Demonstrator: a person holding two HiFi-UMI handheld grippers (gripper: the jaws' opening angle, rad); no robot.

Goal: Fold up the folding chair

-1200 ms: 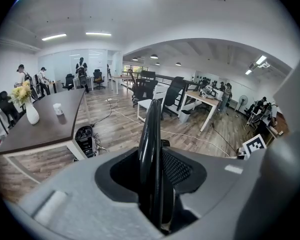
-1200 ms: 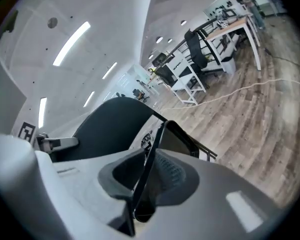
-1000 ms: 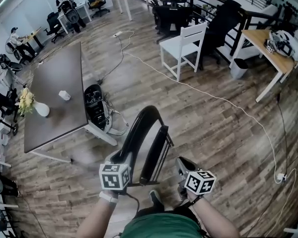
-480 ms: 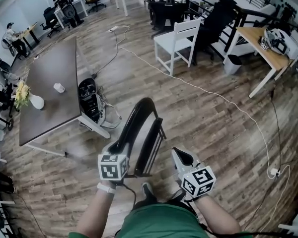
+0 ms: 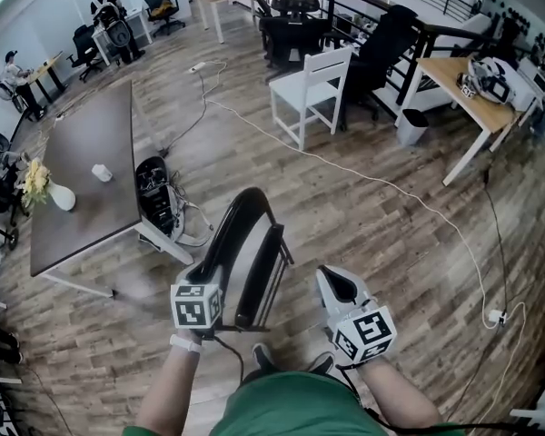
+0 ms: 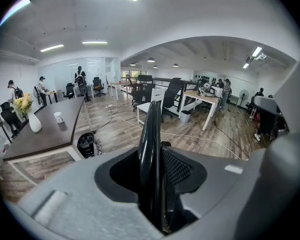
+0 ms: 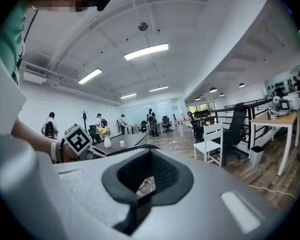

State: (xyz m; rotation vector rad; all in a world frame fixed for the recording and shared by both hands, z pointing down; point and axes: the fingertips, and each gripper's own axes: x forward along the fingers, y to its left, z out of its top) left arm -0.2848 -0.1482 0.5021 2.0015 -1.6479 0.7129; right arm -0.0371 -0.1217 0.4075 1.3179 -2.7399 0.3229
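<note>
Folding chair (image 5: 247, 248): the head view shows it collapsed flat, upright on the floor before you. Left gripper view: your left gripper (image 6: 157, 184) pinches its black frame. Right gripper view: your right gripper (image 7: 145, 186) has lifted clear and is pressed together, empty. Folding appears complete.

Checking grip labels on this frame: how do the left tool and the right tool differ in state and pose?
The left tool is clamped on the black frame of the folding chair, while the right tool is shut on nothing. The left tool touches the chair; the right tool hangs apart from it, to its right in the head view. The left tool tilts down toward the floor; the right tool points about level. Both are grey, hand-held and face away from the person.
</note>
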